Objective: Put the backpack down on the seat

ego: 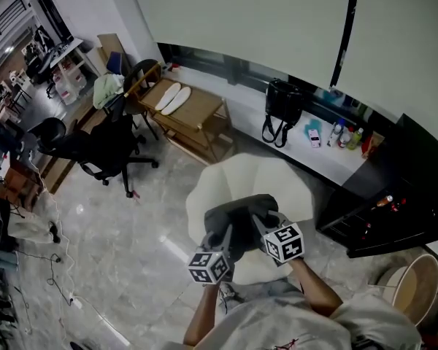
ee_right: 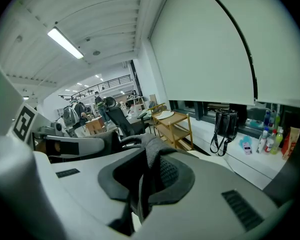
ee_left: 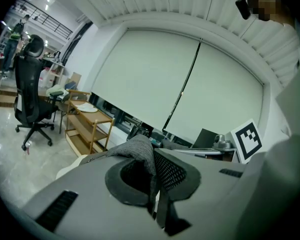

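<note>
- Open-plan office or lab workroom: black swivel chair (ego: 106, 148) on a polished stone floor (ego: 131, 224).
- Wooden trolley shelf (ego: 197, 119) beside a long white surface (ego: 299, 148) carrying bottles (ego: 347, 133) and a black bag (ego: 281, 108), under drawn roller blinds (ego: 241, 20).
- Cluttered work surfaces (ego: 66, 49) and loose floor cables (ego: 51, 265) at left.

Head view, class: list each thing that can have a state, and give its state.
backpack: clamped on both sides, over the seat
left gripper: shut on backpack
right gripper: shut on backpack
seat: no one sitting
black bag: upright on ledge, straps hanging
blinds: drawn down
</note>
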`<state>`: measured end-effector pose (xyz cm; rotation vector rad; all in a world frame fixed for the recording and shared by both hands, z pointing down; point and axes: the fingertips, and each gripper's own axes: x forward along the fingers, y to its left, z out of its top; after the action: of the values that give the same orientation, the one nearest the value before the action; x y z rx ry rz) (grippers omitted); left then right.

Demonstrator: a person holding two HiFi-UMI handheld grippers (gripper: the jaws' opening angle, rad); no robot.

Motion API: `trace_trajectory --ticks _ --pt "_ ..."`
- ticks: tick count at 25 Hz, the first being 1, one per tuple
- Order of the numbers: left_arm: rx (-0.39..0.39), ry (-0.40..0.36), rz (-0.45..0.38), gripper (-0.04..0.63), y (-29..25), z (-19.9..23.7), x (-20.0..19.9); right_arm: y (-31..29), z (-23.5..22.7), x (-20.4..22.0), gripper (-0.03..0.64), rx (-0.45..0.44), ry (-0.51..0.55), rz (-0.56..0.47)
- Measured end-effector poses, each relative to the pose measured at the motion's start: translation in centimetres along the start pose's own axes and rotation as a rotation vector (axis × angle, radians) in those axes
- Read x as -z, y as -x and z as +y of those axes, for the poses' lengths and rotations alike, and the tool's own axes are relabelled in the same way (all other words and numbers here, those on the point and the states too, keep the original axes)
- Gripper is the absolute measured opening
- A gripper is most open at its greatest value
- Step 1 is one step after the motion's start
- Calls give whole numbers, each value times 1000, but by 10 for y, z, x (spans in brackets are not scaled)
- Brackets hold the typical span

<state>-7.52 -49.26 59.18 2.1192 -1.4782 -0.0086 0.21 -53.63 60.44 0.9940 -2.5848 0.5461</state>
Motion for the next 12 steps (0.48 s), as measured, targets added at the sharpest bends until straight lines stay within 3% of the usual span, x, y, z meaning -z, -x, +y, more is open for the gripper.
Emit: trace_trajectory --ticks 12 --pt "-28 86 125 52 8 28 68 -18 9 70 52 -31 -73 130"
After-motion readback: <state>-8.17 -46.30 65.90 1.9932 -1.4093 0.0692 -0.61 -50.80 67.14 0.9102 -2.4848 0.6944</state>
